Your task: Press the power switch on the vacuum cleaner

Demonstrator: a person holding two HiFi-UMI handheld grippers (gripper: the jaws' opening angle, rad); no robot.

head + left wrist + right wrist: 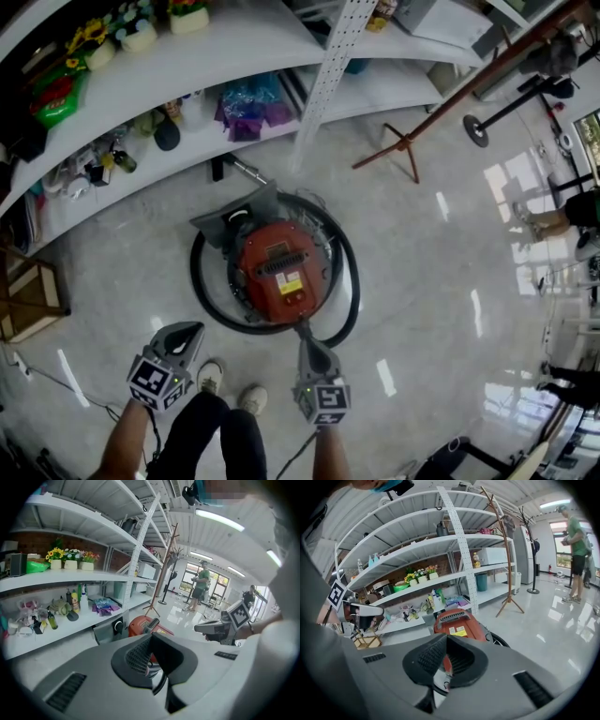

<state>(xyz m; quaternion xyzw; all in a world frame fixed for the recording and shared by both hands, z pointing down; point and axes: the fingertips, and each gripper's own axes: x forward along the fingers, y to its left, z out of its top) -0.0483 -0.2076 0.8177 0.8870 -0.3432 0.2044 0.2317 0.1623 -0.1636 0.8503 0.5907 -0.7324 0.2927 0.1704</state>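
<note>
A round red vacuum cleaner (278, 272) sits on the floor with a black hose (347, 281) coiled around it and a black grille handle (279, 265) on top. My right gripper (305, 339) hangs just at its near edge, jaws together, pointing at it. In the right gripper view the vacuum cleaner (457, 623) fills the space right beyond the shut right gripper (445, 660). My left gripper (180, 339) is held off to the left, also shut and empty. From the left gripper (154, 660) the vacuum cleaner (143, 625) lies further ahead. I cannot make out the power switch.
White shelves (141, 94) with flower pots (141, 36), bottles and bags run behind the vacuum. A wooden coat stand (405, 145) stands at the right, a wooden crate (28, 300) at the left. A person in green (576, 541) stands far off. My shoes (230, 384) are below.
</note>
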